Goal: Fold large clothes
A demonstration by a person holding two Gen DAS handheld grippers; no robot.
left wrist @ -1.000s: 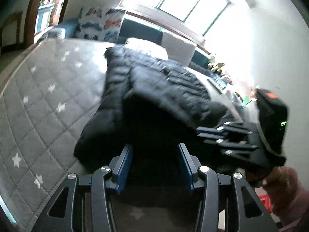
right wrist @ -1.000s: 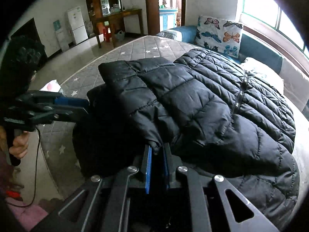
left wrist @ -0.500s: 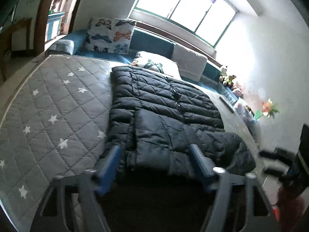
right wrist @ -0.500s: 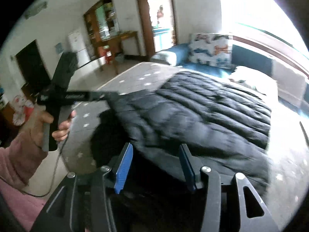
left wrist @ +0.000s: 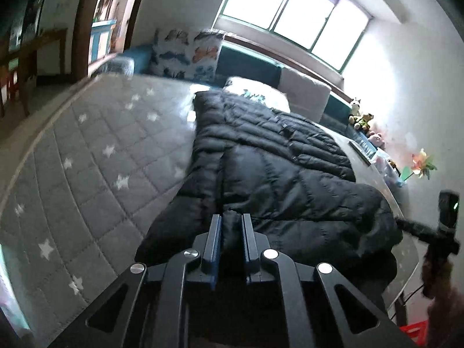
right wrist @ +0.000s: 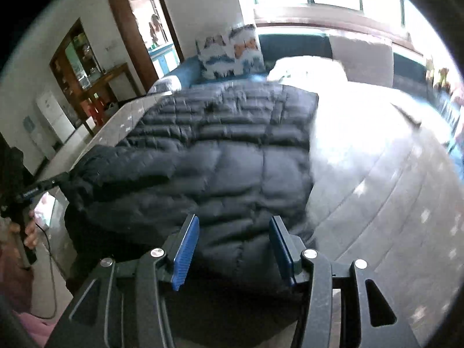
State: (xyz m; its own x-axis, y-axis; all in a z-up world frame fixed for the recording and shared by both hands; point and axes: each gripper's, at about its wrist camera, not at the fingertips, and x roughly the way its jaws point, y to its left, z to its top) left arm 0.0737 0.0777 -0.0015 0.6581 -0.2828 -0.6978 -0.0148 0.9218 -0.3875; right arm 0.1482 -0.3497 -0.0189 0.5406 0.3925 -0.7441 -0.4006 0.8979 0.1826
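Star-quilted grey mattress (left wrist: 95, 156) under bright window (left wrist: 293, 14)

Home bedroom — mattress (left wrist: 87, 156), pillows (left wrist: 188, 55)

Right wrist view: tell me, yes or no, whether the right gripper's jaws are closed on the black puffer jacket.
No: the right gripper has its jaws standing apart above the black puffer jacket, pinching no fabric.

jackets: 1 (left wrist: 278, 174) | butterfly cushions: 1 (left wrist: 188, 55) | grippers: 2 (left wrist: 230, 226)
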